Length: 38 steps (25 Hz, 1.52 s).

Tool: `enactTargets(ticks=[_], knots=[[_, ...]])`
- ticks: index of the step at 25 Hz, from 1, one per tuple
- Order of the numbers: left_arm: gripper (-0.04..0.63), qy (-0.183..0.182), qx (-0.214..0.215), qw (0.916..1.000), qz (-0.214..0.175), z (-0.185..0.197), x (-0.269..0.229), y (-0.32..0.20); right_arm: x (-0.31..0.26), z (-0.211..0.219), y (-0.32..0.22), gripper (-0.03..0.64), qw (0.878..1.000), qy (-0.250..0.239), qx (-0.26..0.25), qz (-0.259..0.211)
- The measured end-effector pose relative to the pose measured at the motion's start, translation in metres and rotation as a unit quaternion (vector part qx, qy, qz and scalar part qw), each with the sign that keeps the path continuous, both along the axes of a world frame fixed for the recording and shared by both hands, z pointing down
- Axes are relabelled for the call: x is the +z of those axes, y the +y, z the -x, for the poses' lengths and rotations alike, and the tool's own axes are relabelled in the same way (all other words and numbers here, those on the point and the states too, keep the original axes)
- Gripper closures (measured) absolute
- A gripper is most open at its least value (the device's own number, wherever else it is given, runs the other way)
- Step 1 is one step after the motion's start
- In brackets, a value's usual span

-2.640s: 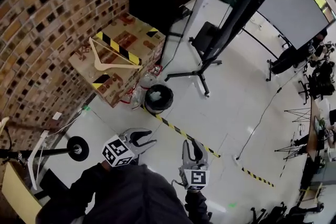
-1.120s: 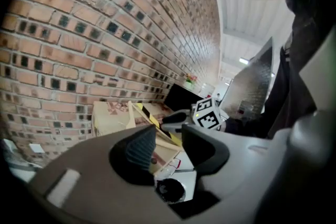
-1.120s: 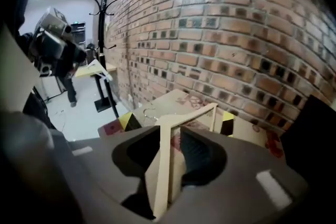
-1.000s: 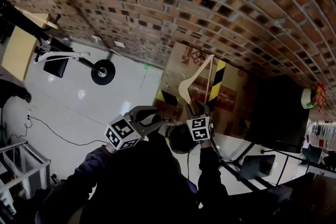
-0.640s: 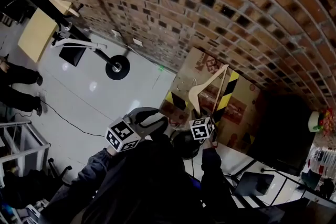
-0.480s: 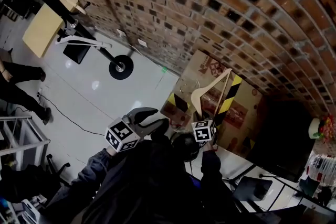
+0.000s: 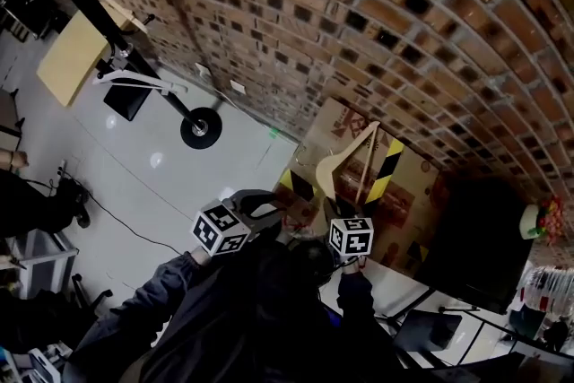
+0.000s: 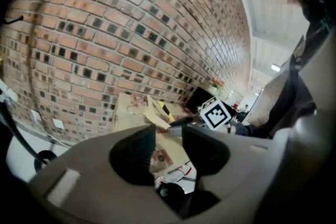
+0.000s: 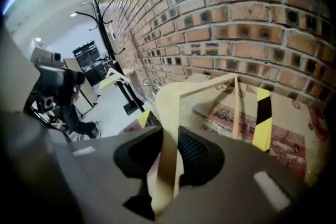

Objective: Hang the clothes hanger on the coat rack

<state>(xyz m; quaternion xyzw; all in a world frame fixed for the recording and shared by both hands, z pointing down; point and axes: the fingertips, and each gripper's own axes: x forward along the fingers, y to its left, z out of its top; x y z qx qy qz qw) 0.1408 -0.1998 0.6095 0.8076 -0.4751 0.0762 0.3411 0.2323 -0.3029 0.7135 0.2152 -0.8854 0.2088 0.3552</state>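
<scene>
Hanger [image 9: 167, 107] of pale wood, on the cardboard box [image 7: 408, 193] by the brick wall. I judge it light, stiff and a bit slick. My right gripper [image 9: 170, 152] is closing around one arm, not yet clamped; a hold nearer the middle would balance better. My left gripper [image 8: 168, 139] gapes empty. The coat rack [image 9: 101, 5] stands well apart.

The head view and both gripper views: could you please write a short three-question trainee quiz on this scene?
1. Which gripper has the wooden hanger between its jaws?
2. True or false: the left gripper grips something.
3. The tape on the cardboard box is striped: A red-white, B yellow-black, C blue-white.
Key: 1 the right gripper, jaws closing around it; 2 false; 3 B.
</scene>
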Motion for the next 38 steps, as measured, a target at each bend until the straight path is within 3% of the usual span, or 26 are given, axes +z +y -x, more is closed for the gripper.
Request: enactTargets(ticks=[5,9,15,20,22,23,26,33,38], knots=[[0.413,0.049,-0.020,0.9983,0.025,-0.006,0.005,-0.029,-0.058,0.031,0.022,0.517,0.997,-0.081,-0.021,-0.006],[0.399,0.093,-0.050,0.9943,0.015,0.003,-0.012,-0.050,-0.090,0.061,0.040,0.517,0.991,-0.117,-0.058,-0.031],[0.408,0.080,-0.112,0.9904,0.001,0.037,-0.025,-0.048,-0.112,0.096,0.046,0.517,0.982,-0.157,-0.093,-0.049],[0.408,0.120,-0.167,0.9787,-0.006,0.063,-0.031,-0.028,-0.125,0.127,0.075,0.515,0.973,-0.172,-0.143,-0.052],[0.412,0.117,-0.190,0.9747,-0.016,0.078,-0.035,-0.025,-0.130,0.146,0.092,0.517,0.966,-0.179,-0.175,-0.056],[0.472,0.113,-0.201,0.9729,-0.019,0.086,-0.037,-0.022,-0.133,0.155,0.100,0.515,0.963,-0.182,-0.188,-0.059],[0.491,0.107,-0.225,0.9682,-0.022,0.109,-0.042,-0.008,-0.136,0.178,0.120,0.514,0.956,-0.182,-0.217,-0.071],[0.537,0.052,-0.256,0.9650,-0.024,0.160,-0.051,0.033,-0.140,0.236,0.175,0.457,0.927,-0.144,-0.303,-0.168],[0.538,0.065,-0.265,0.9618,-0.022,0.202,-0.056,0.063,-0.150,0.270,0.208,0.449,0.902,-0.155,-0.346,-0.206]])
